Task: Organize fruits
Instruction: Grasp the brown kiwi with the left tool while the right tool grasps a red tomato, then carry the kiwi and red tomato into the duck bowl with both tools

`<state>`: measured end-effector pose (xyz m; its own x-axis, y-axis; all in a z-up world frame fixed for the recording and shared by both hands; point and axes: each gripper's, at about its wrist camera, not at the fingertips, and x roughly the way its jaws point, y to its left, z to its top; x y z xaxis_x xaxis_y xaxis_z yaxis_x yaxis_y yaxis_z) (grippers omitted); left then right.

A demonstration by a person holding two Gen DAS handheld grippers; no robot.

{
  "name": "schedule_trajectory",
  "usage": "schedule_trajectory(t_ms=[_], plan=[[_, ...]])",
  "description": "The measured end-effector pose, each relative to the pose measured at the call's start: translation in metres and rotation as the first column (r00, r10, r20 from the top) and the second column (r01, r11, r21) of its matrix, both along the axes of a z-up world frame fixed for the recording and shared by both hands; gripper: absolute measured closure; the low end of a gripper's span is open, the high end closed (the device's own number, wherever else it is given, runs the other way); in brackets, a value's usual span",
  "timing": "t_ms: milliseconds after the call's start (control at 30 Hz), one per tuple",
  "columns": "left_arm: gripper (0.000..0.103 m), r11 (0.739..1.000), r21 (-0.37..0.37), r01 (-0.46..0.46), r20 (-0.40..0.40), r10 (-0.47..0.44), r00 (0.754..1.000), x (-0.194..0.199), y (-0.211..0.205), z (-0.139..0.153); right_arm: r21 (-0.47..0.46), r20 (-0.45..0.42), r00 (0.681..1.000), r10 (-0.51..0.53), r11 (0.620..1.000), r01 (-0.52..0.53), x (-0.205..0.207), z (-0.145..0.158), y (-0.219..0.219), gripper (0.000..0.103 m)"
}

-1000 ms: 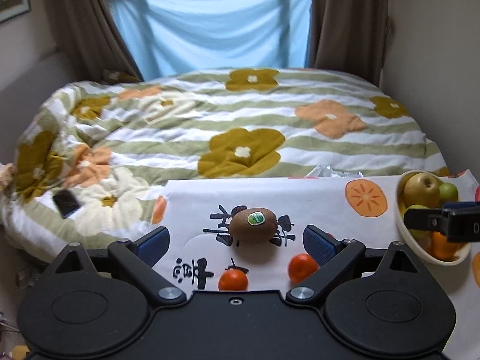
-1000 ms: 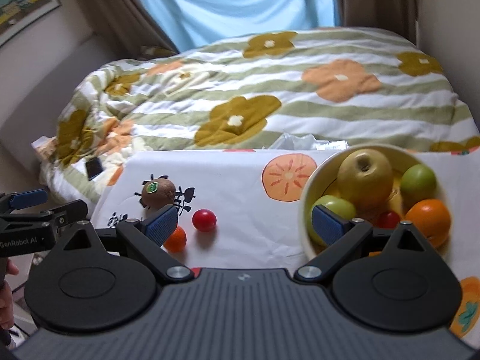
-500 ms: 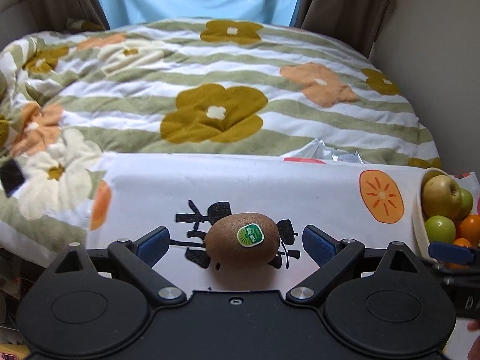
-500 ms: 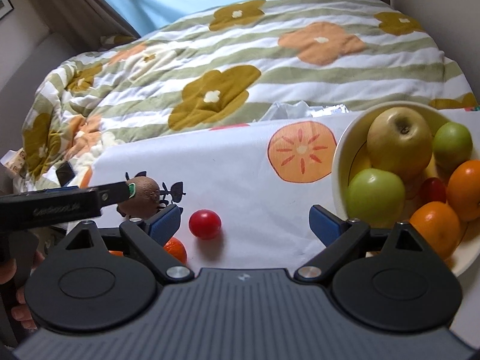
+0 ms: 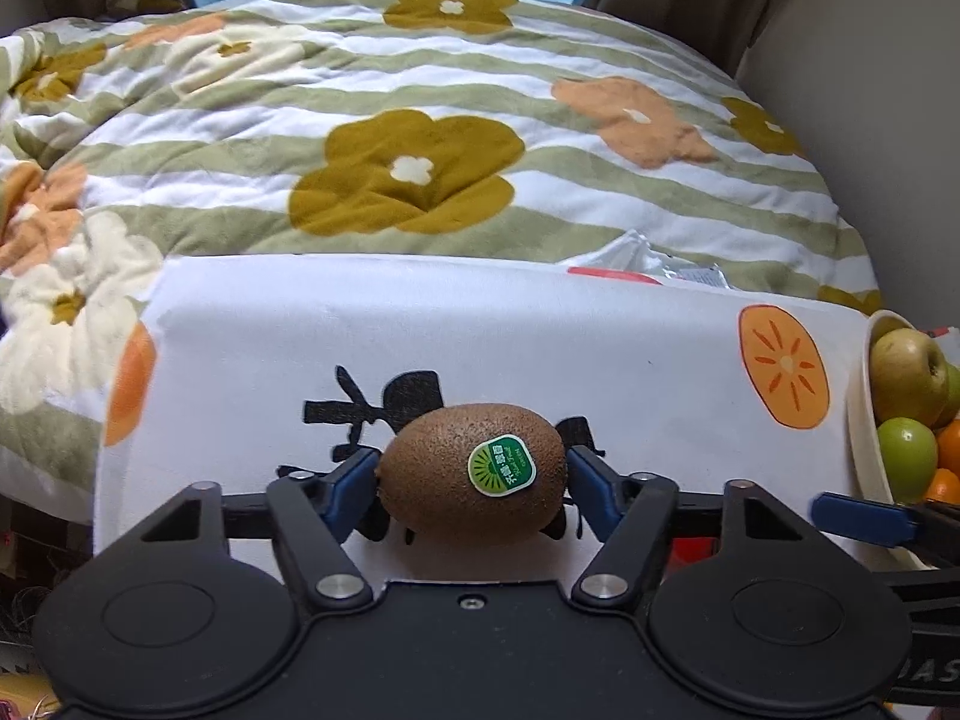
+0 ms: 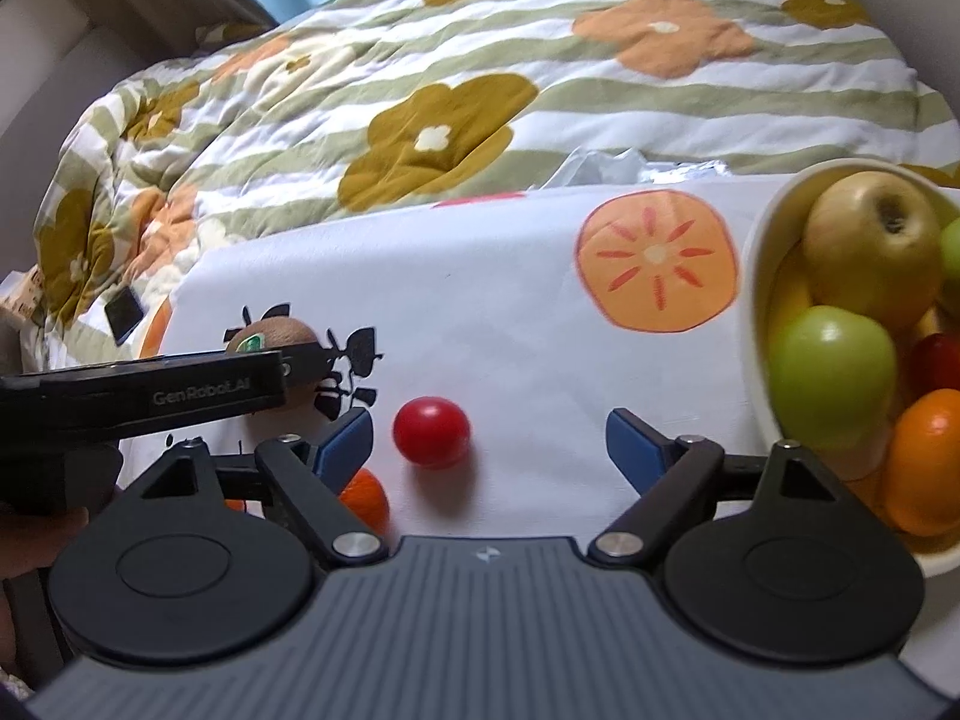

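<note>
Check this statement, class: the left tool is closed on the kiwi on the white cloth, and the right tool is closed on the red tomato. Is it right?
Not quite. The left tool does grip the kiwi, but the right wrist view shows the right tool open, its fingers apart from the red tomato lying on the white cloth.

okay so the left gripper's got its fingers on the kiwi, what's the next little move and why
Probably lift it straight up a little. The left gripper has both blue pads against the ends of the kiwi, which still sits on the white cloth. The bowl lies to its right, so raise first, then carry.
</note>
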<state>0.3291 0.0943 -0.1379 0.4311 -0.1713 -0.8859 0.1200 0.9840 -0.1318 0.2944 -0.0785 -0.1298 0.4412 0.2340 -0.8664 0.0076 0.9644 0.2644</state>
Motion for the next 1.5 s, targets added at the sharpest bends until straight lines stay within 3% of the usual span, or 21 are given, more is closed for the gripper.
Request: schedule_trajectory(t_ms=[167,600,733,867,1167,1500], plan=[[0.034,1.0,0.004,0.014,0.01,-0.014,1.0,-0.002,0.0,0.002,-0.001,-0.019,0.999,0.03,1.0,-0.03,0.006,-0.006,0.009,0.019],[0.035,0.999,0.049,0.009,0.017,-0.01,1.0,-0.011,0.012,0.003,-0.031,-0.026,0.995,0.099,0.995,-0.1,0.016,-0.014,0.03,0.036],[0.035,0.999,0.047,0.001,0.02,-0.002,1.0,-0.014,0.014,0.004,-0.046,-0.028,0.994,0.109,0.993,-0.111,0.015,-0.014,0.033,0.049],[0.035,0.999,0.046,-0.008,0.023,0.007,1.0,-0.018,0.017,0.005,-0.055,-0.026,0.994,0.102,0.993,-0.103,0.015,-0.015,0.033,0.054],[0.036,0.999,0.034,-0.016,0.055,0.014,0.998,-0.031,0.019,0.017,-0.058,0.006,0.997,0.078,0.995,-0.077,0.008,-0.004,0.028,0.054],[0.036,0.999,0.031,-0.034,0.156,0.029,0.987,-0.064,-0.001,0.064,-0.017,0.088,0.994,0.071,0.997,-0.069,-0.022,0.029,0.003,0.054]])
